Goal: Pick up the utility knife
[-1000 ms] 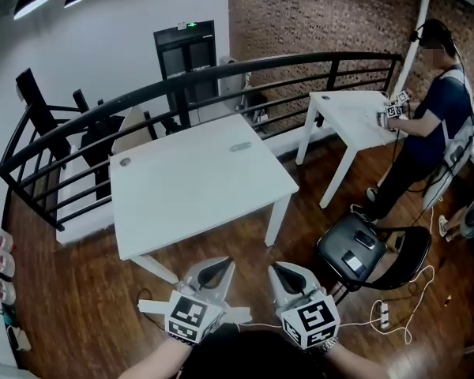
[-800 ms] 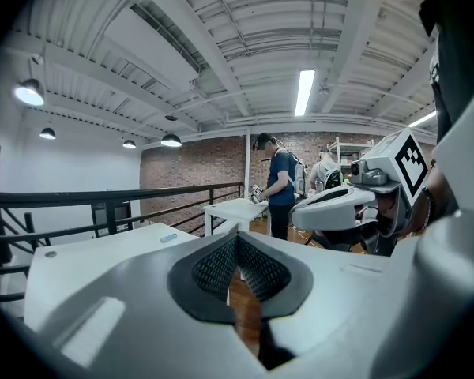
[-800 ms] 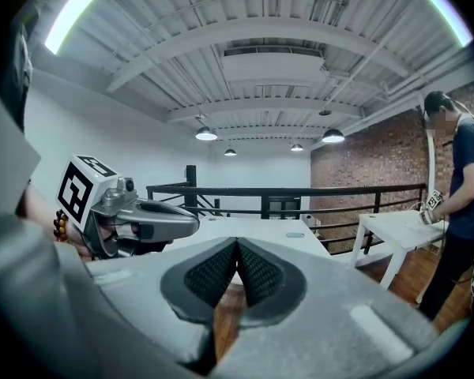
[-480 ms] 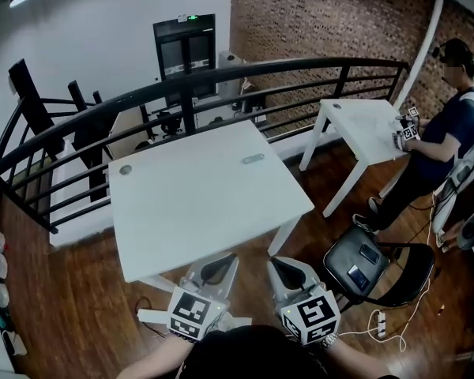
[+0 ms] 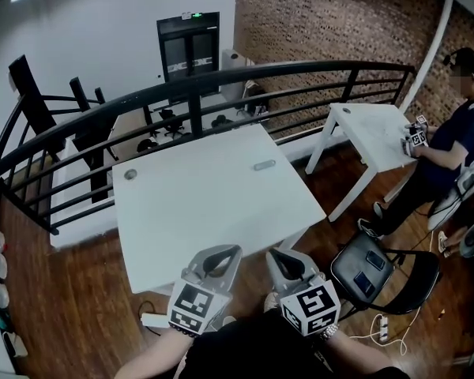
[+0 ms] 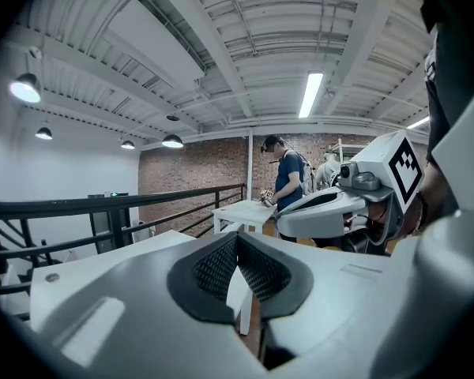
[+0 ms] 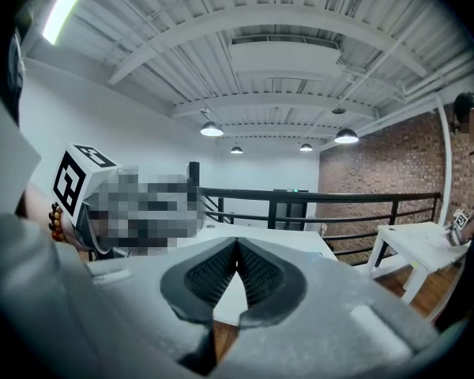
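Note:
A small grey oblong thing (image 5: 264,165), apparently the utility knife, lies near the far right corner of the white table (image 5: 213,212). It is too small in both gripper views to make out. My left gripper (image 5: 225,249) and right gripper (image 5: 275,253) are side by side at the table's near edge, well short of the knife. Both point toward the table. The left gripper (image 6: 237,235) has its jaws closed with nothing between the pads. The right gripper (image 7: 237,242) is likewise shut and empty.
A small round grey fitting (image 5: 130,174) sits at the table's far left. A black railing (image 5: 189,81) runs behind the table. A black chair (image 5: 375,267) with flat devices on its seat stands at the right. A person (image 5: 450,140) works at a second white table (image 5: 371,129).
Both grippers have come forward together, from above the wooden floor to the table's near edge. The table now fills more of the head view. Both stay shut.

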The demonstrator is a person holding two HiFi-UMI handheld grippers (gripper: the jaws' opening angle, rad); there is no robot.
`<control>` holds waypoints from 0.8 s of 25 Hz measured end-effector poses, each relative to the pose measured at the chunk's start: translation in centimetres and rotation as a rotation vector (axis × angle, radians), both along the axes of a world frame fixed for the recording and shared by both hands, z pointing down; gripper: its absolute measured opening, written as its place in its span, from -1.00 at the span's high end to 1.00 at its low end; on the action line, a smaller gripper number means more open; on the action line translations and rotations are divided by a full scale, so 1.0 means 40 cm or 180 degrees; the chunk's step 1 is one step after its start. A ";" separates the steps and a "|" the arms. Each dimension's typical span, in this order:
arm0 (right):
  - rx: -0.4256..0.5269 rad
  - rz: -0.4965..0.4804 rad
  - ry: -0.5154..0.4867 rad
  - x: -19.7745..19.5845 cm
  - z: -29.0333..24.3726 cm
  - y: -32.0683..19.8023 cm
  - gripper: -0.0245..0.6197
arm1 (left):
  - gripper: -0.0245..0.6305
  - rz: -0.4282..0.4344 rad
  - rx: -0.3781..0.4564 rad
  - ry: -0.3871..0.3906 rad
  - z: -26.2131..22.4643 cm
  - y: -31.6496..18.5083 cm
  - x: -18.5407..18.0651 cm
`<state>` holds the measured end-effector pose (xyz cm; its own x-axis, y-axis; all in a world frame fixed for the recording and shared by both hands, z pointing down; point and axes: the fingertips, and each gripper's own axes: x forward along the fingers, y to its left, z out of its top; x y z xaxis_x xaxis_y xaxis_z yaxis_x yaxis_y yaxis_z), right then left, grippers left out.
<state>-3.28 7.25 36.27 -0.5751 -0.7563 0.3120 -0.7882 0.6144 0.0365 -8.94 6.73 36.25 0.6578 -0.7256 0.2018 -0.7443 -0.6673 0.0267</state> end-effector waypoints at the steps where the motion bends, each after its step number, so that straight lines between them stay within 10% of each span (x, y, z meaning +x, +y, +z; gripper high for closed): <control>1: -0.0005 -0.0004 -0.0001 -0.005 0.002 -0.014 0.95 | 0.87 0.0014 0.0005 -0.0022 -0.001 -0.011 -0.001; 20: -0.0297 -0.0104 -0.0115 0.044 0.118 -0.401 0.95 | 0.71 0.0073 -0.0248 -0.0385 0.103 -0.386 0.080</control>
<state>-1.52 -8.78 41.01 -0.6110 -0.7056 0.3589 -0.7675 0.6391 -0.0502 -5.73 -8.70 40.36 0.6416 -0.6897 0.3356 -0.7298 -0.6836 -0.0099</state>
